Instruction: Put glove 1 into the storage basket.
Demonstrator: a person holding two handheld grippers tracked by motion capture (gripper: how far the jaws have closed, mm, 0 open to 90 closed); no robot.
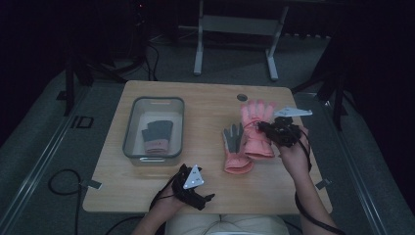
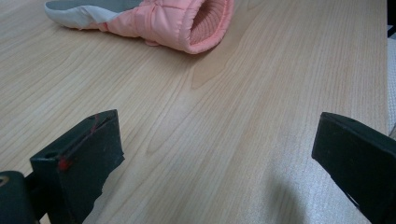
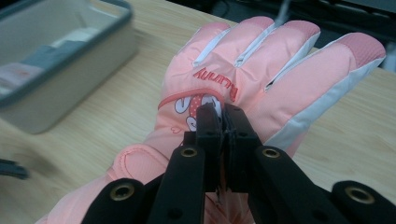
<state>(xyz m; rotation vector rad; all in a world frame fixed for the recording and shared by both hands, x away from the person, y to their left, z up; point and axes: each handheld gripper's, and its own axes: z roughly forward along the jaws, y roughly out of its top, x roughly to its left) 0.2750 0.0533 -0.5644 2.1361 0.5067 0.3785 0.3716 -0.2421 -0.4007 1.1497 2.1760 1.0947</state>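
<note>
Right hand-held gripper (image 3: 220,122): I have its jaws pinched tight on the back of the pink glove (image 3: 261,74), near the worktop's right edge.
Left hand-held gripper (image 2: 215,154): jaws wide apart, holding nothing, by the near edge.
Technique: I'd lift slowly, keeping the fabric pinch firm, and clear the second pink glove (image 1: 236,147) beside it.
Bin (image 1: 131,128): holds one dark grey glove (image 1: 157,136).

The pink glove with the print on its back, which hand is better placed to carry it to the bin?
Right. The right tool is shut on the pink glove. The left tool stands open near the table's front edge, nearer the grey bin but holding nothing.
</note>
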